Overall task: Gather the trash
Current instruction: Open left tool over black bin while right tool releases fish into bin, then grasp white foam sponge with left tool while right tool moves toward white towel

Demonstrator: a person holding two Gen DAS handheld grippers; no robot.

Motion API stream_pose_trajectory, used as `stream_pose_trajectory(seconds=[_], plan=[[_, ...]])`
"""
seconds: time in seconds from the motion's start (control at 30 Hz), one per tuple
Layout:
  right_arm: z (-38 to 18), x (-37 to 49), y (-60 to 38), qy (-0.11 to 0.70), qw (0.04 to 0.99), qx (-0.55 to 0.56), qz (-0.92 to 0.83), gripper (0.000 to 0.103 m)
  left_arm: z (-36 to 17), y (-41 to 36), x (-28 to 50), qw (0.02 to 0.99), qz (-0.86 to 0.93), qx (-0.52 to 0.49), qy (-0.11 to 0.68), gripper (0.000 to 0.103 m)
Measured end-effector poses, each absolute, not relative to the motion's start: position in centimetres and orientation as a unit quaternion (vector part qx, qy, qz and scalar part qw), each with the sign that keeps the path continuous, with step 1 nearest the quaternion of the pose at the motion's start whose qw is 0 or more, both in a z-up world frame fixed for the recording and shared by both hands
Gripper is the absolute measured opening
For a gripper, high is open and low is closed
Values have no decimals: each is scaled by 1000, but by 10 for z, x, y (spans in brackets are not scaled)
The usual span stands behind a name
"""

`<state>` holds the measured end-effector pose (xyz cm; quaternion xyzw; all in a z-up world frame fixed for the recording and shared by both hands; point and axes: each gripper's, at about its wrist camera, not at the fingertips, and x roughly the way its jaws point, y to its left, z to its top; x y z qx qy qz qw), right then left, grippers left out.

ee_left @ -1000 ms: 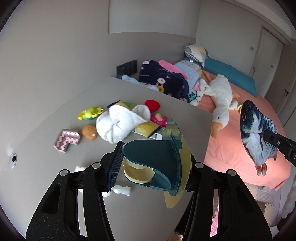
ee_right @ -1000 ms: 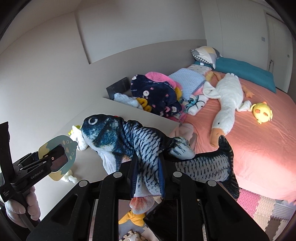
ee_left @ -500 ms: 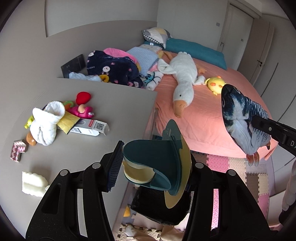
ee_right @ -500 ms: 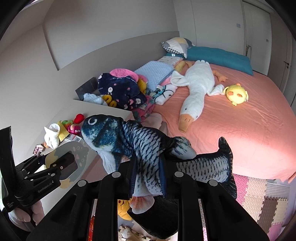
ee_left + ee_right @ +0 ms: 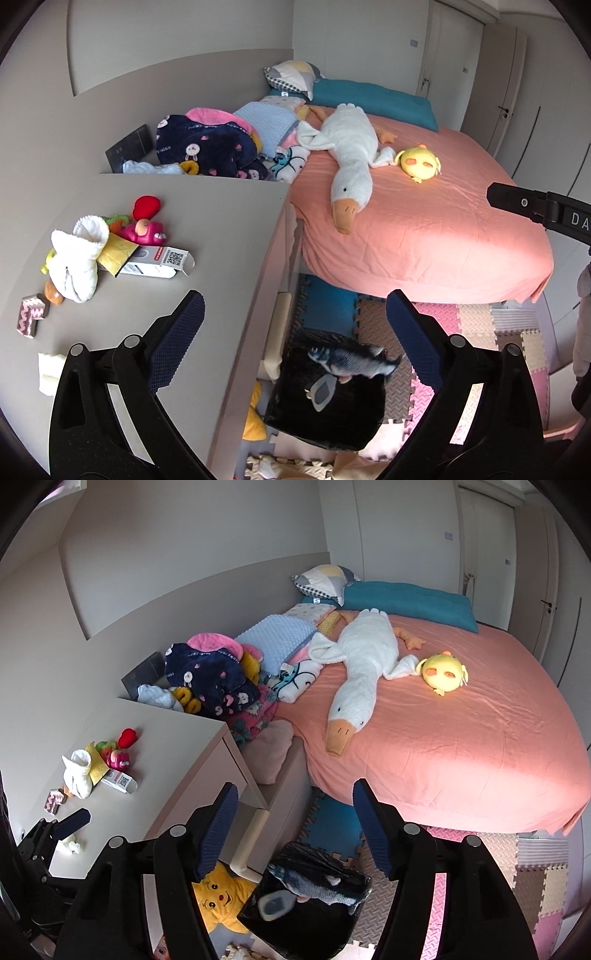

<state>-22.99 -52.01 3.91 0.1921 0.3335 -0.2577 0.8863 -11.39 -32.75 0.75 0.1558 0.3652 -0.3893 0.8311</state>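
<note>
Left wrist view: I have my left tongs [image 5: 295,332] parked above the black plastic trash bag [image 5: 325,417] on the floor, which is why the bag's mouth shows between their tips.
Left tongs: spread wide with nothing between the pads; the jaws have just been opening, and I judge that was to let the item fall into the bag.
Right tongs [image 5: 293,827]: also parted and empty, jaws just opened, hanging over the same bag, so both drops share one target.
Blue-grey plush fish [image 5: 352,360]: lying across the bag's open mouth, near its far rim; it looks caught in the fall or resting on the bunched plastic, I cannot tell which.
Flat grey oval card [image 5: 322,391]: inside the bag, just on the near side of the fish.
Bag placement: it stands on the foam puzzle floor mat [image 5: 476,325], against the foot of the beige tabletop [image 5: 221,229] and just short of the coral-sheeted bed [image 5: 424,229]. My guess is that it sits there so I can reach it from the tabletop without walking.
Still to collect: on the tabletop, up and left of the bag, a white fleece bootie [image 5: 75,266], a small white carton with a QR code [image 5: 155,264], a pink toy [image 5: 144,232] and a red plush heart [image 5: 147,206] remain in a huddle.
Beside the bag: a yellow smiling plush [image 5: 216,901] lies on the floor to its left, untouched.
Progress: part way, I judge.
</note>
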Motion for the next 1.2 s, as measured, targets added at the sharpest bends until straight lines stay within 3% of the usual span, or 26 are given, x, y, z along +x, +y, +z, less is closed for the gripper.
stream_pose_trajectory(seconds=[1.2], plan=[[15, -98, -424, 398, 906, 135, -52, 66, -13, -181, -53, 883, -146, 52, 444, 95]])
